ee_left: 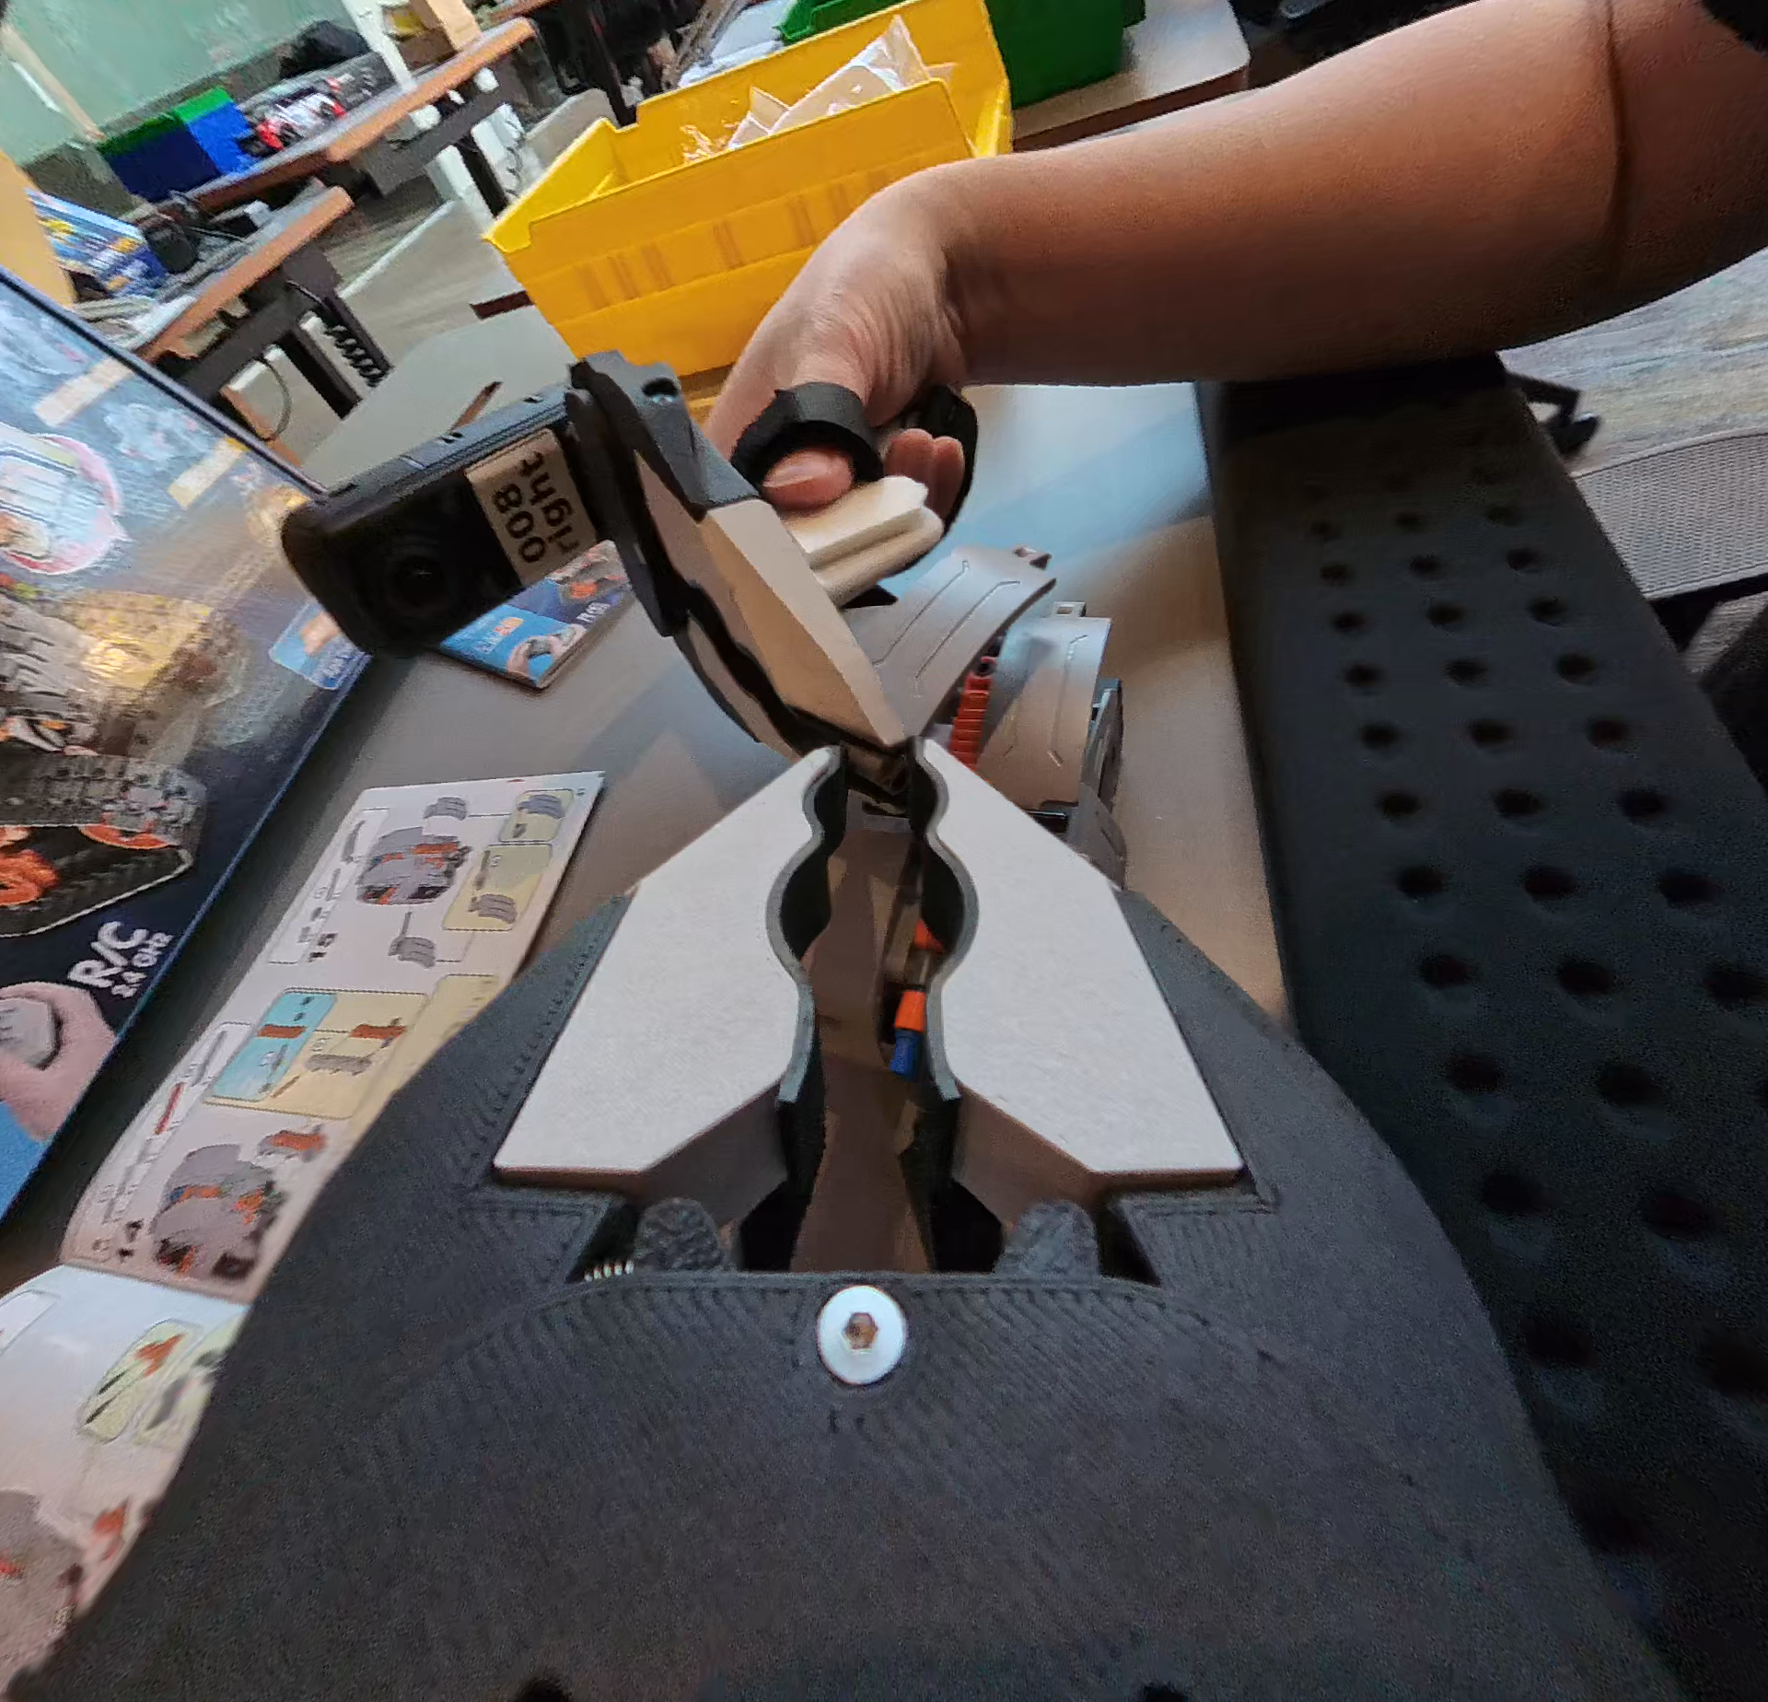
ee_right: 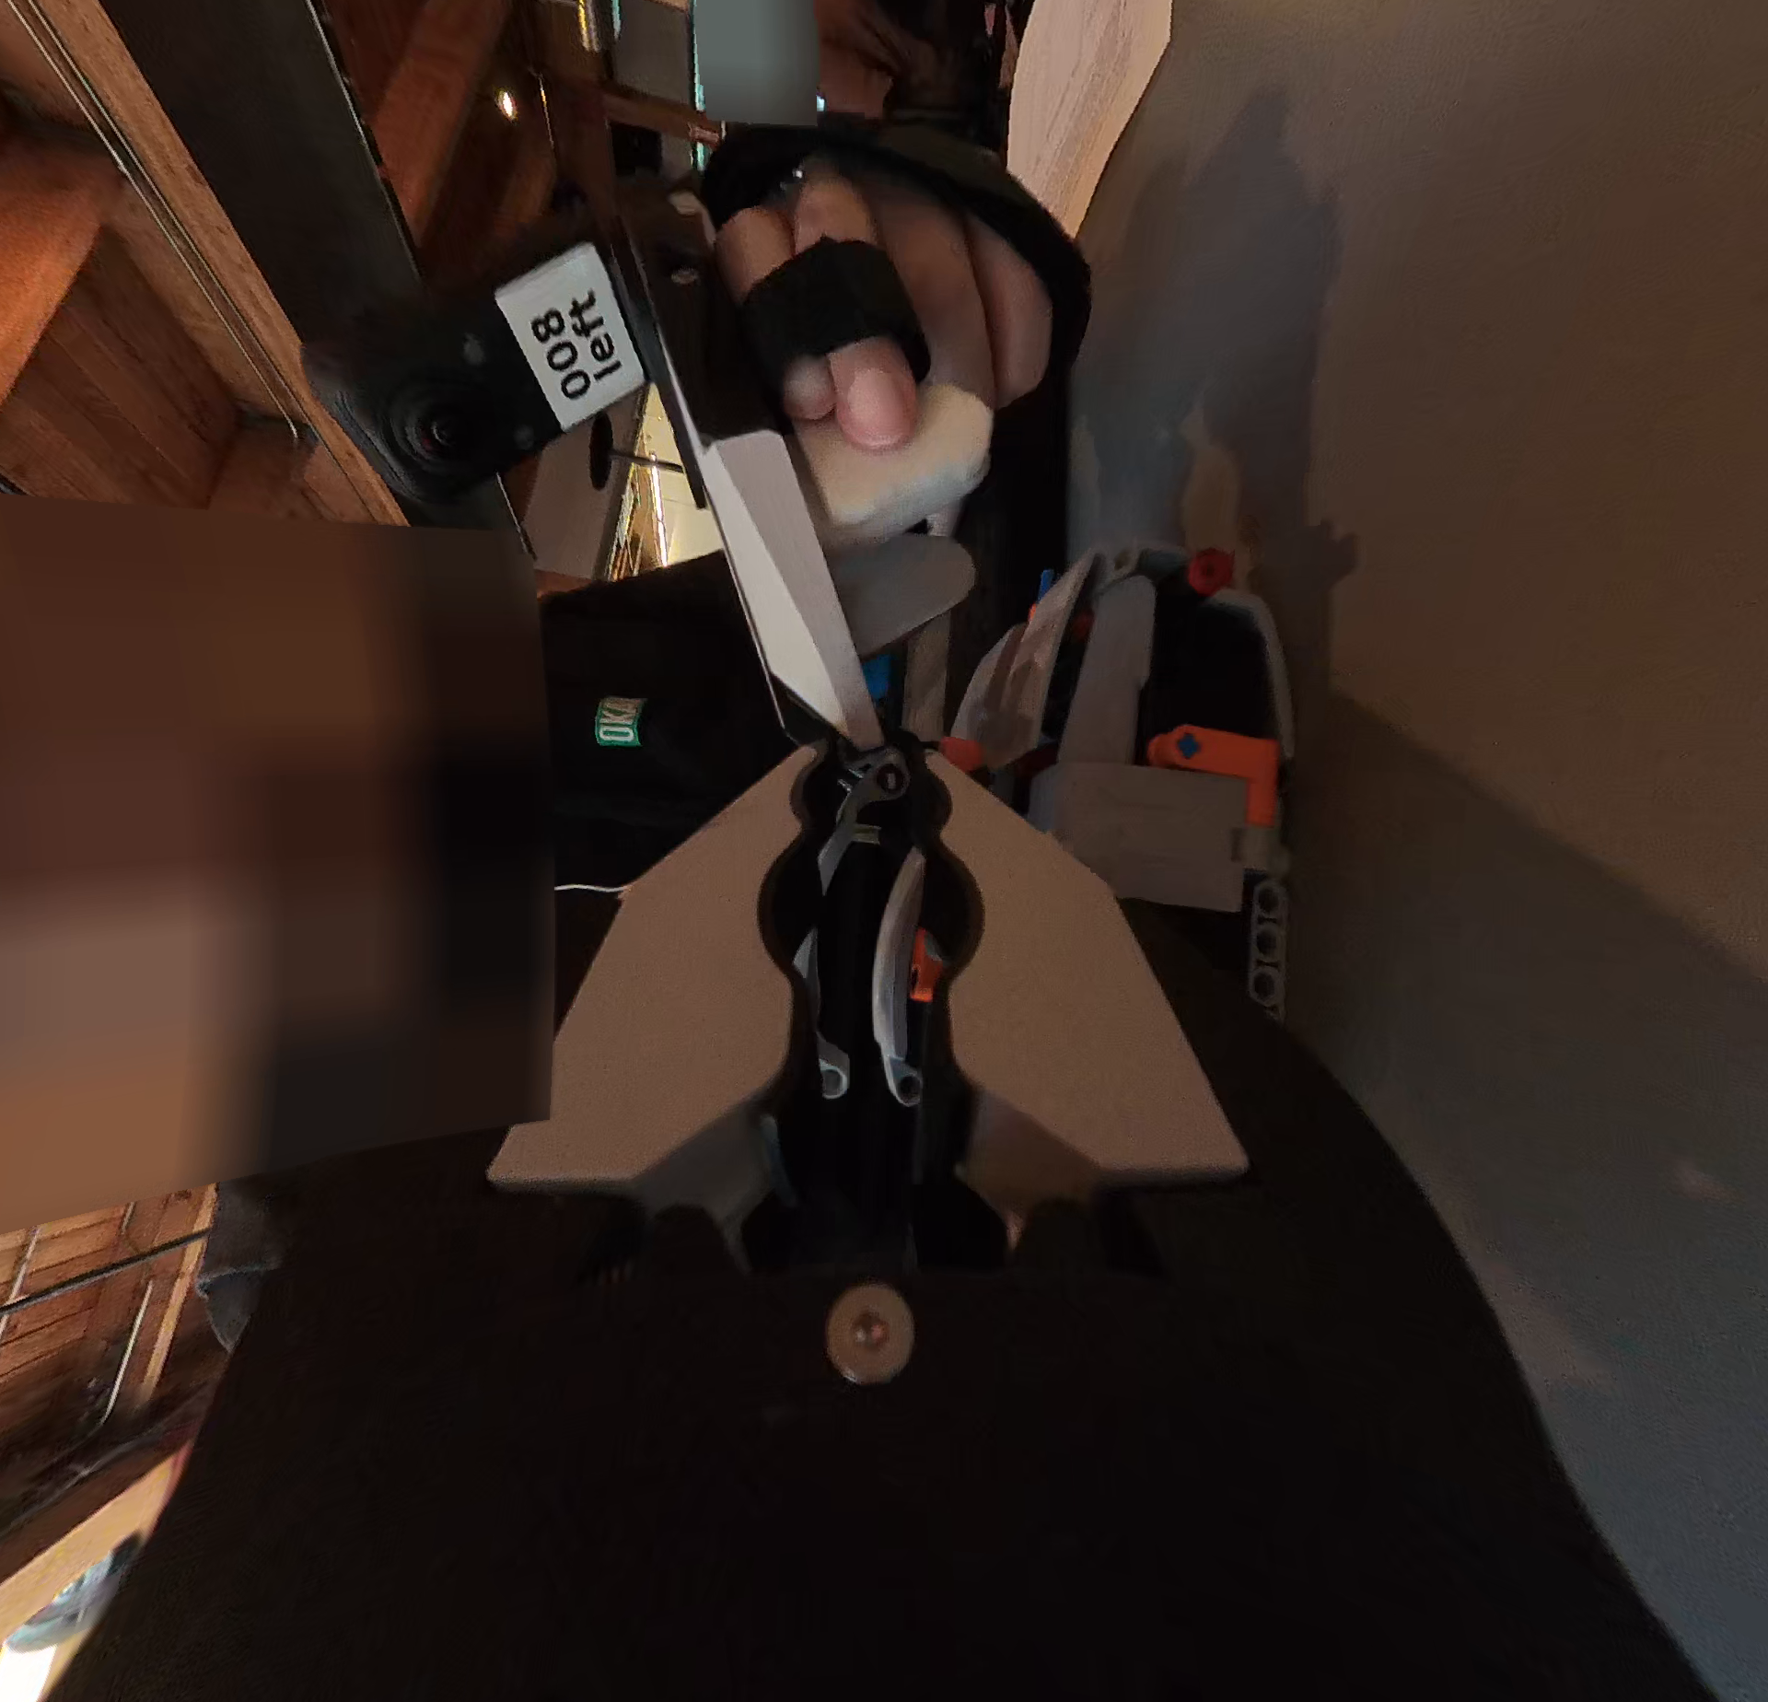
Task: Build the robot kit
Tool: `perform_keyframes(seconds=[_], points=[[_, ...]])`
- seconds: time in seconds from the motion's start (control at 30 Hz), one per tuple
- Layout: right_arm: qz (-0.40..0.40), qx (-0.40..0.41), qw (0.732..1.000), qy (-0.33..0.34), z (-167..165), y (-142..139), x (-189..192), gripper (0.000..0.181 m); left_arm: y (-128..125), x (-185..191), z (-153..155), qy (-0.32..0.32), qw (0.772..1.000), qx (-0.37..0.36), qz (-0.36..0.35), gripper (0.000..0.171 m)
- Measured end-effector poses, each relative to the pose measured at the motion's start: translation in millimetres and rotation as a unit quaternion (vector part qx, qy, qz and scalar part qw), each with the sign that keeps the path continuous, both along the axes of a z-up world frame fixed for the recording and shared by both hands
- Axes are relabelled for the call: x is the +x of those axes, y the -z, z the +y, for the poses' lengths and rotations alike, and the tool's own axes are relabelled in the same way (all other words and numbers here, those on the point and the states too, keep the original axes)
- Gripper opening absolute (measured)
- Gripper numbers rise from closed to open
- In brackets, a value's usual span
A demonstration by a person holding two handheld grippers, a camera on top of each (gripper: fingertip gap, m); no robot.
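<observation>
Left gripper [ee_left: 878, 755]: coarse black printed body, flat matte grey plates on the fingers, wavy black inner pads; tips nearly together, pinching a small grey perforated piece [ee_right: 866, 776] at the very front. Right gripper [ee_right: 872, 758] meets it tip to tip from the opposite side, its own tips closed on the same small piece, so both pinch at one spot. Between the left gripper's fingers, lower down, a thin rod with orange and blue sleeves [ee_left: 909, 1015] shows; whether it touches the pads I cannot tell. Just beyond the tips sits the brick-built model [ee_left: 1014, 670], smooth curved grey panels with an orange ribbed spring, resting on the dull grey table [ee_left: 1177, 795]; the right wrist view shows its other face, grey shells with orange and blue pins and a black core. Left of the grippers, flat on the table, a printed instruction sheet [ee_left: 383, 967] with stepwise drawings; further left a large glossy dark box [ee_left: 115, 699]. A small blue booklet [ee_left: 545, 623] lies past the sheet. On the right, a black perforated chair back [ee_left: 1531, 891]. Farther back, a yellow plastic bin [ee_left: 727, 230] with ribbed walls holds clear bags; behind it, a green bin [ee_left: 1033, 1].
</observation>
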State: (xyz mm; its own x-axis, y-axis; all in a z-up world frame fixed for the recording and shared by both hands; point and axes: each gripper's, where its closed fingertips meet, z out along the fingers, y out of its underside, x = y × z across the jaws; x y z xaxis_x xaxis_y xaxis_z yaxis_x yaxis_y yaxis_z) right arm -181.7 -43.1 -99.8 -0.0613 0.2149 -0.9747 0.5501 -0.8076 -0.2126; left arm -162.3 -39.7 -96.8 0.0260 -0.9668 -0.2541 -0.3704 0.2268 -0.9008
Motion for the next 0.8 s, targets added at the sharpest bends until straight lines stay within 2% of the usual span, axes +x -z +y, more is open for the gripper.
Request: perform_keyframes(seconds=[0.1,0.33,0.4,0.5,0.57,0.63,0.73,0.77,0.8], points=[[0.001,-0.013,1.0,-0.025,-5,0,0,0.017,1,0,-5,0.021,0.999,-0.04,0.0,0.009],[0.065,-0.027,0.997,-0.036,-1,-16,3,0.028,-7,-6,1,0.004,0.998,-0.053,-0.023,0.008],[0.07,-0.004,0.997,-0.026,3,-15,4,0.03,-13,-9,5,-0.01,0.997,-0.063,-0.043,0.008],[0.139,0.09,0.986,-0.002,7,-34,9,0.037,-27,-15,10,-0.02,0.991,-0.095,-0.091,0.008],[0.198,0.191,0.96,0.043,14,-54,12,0.048,-40,-22,12,-0.024,0.983,-0.124,-0.131,0.008],[0.243,0.303,0.917,0.094,21,-73,15,0.049,-52,-29,20,-0.038,0.972,-0.151,-0.174,0.008],[0.231,0.497,0.815,0.19,39,-79,12,0.047,-65,-41,35,-0.061,0.95,-0.198,-0.233,0.008],[0.228,0.535,0.784,0.217,42,-85,11,0.047,-67,-44,38,-0.063,0.944,-0.211,-0.246,0.008],[0.222,0.557,0.764,0.237,45,-90,9,0.046,-68,-46,40,-0.065,0.938,-0.222,-0.258,0.008]])
